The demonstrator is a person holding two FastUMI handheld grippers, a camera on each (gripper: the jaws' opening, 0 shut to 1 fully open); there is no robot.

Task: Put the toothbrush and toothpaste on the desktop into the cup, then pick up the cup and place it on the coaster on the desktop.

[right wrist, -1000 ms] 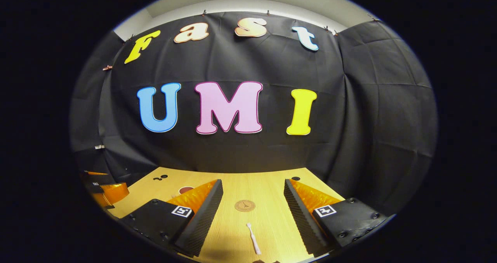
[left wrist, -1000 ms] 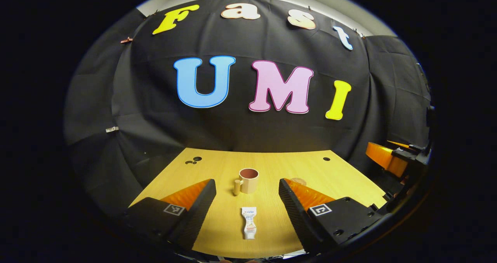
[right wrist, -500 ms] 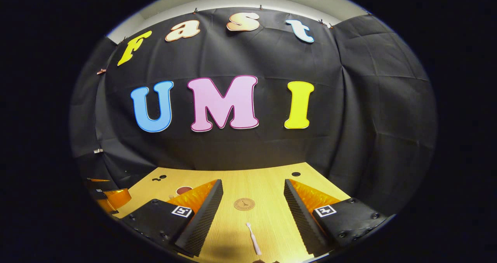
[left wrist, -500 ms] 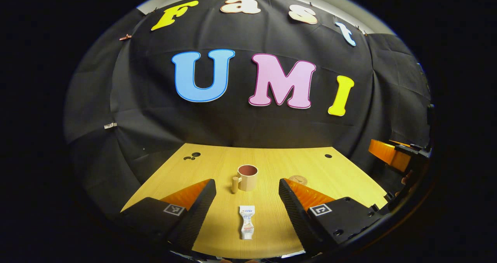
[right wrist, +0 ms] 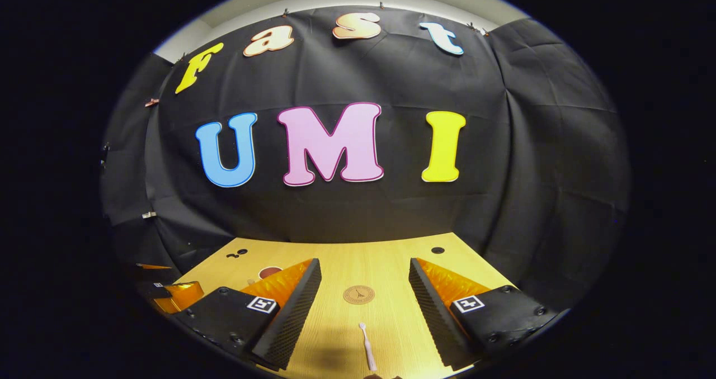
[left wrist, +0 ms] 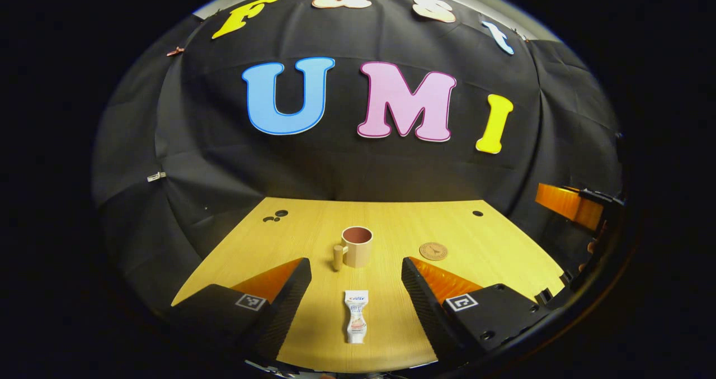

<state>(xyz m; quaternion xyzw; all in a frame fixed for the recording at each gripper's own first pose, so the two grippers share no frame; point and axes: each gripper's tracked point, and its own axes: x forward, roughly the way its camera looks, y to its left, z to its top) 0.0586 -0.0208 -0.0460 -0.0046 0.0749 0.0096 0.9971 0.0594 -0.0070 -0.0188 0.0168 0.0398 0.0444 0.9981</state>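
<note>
Toothpaste (left wrist: 356, 323) farther off, label unreadable.

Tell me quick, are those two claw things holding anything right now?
Left gripper: open, holding nothing; toothpaste lies between its fingers.
Right gripper: open, holding nothing; toothbrush lies ahead.

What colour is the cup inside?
Reddish brown inside the cup, tan outside; clearest in the left gripper view.
</note>
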